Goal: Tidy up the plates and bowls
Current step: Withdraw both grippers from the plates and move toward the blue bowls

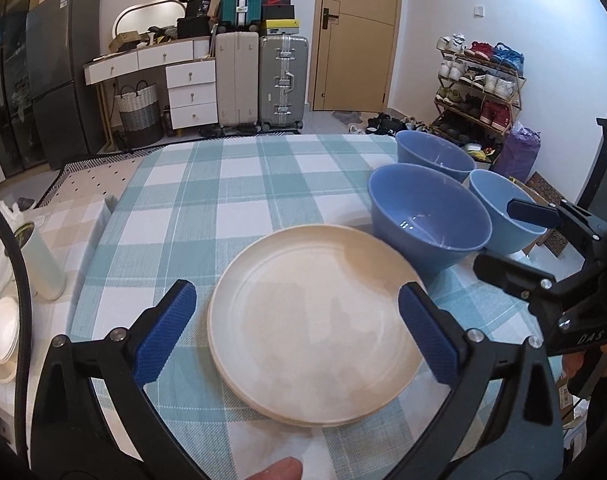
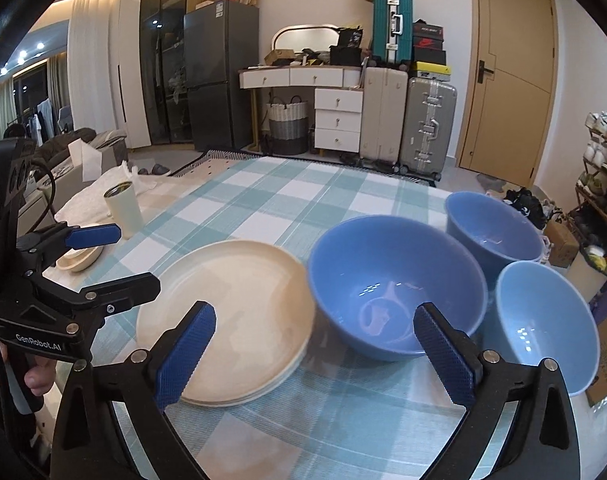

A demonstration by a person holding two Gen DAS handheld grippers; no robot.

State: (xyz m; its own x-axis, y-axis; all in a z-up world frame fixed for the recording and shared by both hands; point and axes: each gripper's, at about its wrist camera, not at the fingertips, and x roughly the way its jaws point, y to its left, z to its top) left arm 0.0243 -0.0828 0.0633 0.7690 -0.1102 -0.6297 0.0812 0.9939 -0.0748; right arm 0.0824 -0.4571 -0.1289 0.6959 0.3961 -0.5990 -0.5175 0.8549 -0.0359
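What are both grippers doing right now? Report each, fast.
Left gripper: open, holding nothing, above the cream plates.
Right gripper: open, holding nothing, in front of the big blue bowl.

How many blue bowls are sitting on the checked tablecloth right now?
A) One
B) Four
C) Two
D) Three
D: the right wrist view shows a large blue bowl beside the stack of cream plates, a second blue bowl behind it, and a lighter blue bowl at the right, all standing apart on the tablecloth.
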